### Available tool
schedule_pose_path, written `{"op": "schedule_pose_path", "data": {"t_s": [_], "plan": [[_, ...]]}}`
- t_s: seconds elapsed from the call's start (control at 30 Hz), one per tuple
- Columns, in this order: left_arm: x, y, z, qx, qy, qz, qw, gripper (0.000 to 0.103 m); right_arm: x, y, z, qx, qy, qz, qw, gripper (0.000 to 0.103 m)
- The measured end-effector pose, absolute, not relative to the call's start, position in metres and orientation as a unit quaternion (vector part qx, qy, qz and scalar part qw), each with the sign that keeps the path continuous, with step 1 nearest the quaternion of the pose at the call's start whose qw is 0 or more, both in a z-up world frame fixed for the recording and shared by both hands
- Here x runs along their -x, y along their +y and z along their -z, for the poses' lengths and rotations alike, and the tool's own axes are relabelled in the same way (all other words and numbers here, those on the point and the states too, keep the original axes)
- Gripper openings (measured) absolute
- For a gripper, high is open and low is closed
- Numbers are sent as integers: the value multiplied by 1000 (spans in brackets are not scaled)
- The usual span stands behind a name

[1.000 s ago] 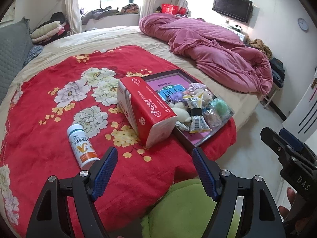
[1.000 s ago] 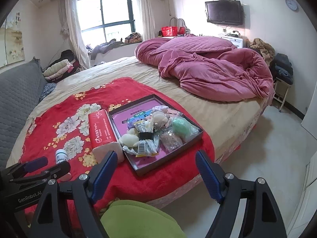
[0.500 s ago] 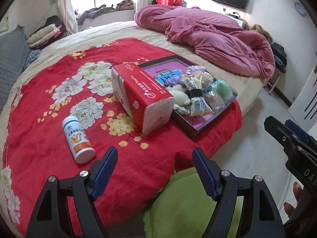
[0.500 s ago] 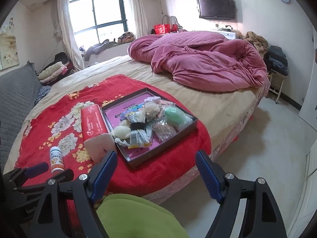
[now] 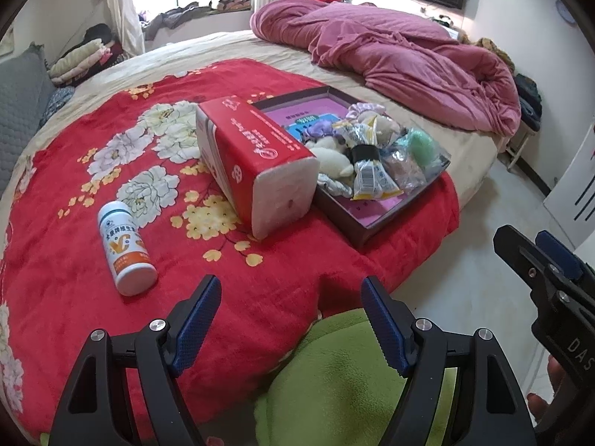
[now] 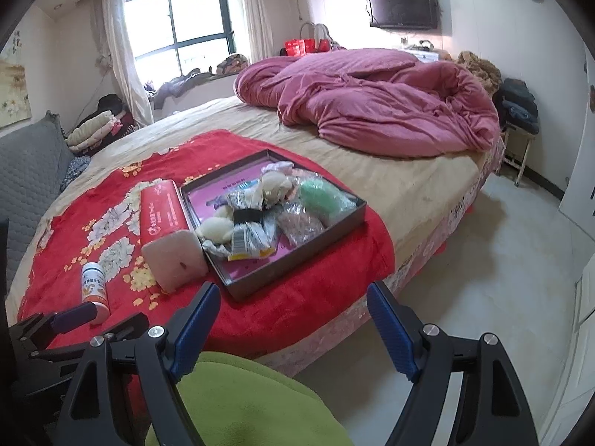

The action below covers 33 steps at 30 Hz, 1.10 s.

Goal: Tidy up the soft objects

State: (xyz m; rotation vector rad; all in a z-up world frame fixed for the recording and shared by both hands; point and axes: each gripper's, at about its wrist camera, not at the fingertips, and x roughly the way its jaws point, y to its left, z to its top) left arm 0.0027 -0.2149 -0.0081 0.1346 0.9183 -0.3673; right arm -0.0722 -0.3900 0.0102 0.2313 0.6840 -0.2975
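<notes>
Bedroom: bed (image 6: 401,186) under red floral blanket (image 5: 74,223). Tissue pack (image 5: 256,160) lies beside the tray (image 6: 297,260) of soft items, long axis toward me. My left claw (image 5: 288,319) and right claw (image 6: 293,316) gape, empty.

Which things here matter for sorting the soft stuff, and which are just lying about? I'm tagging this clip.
Job: shallow tray of soft items, tissue pack, left gripper, right gripper, both open.
Lying about: vitamin bottle, pink duvet, TV.
</notes>
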Motion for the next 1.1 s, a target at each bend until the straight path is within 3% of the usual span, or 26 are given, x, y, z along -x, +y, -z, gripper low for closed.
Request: {"op": "schedule_pose_path", "data": {"t_s": [1.1], "plan": [[-5, -211, 10, -68, 437, 164, 882, 78, 68, -384, -4, -103, 344, 140, 923, 80]]}}
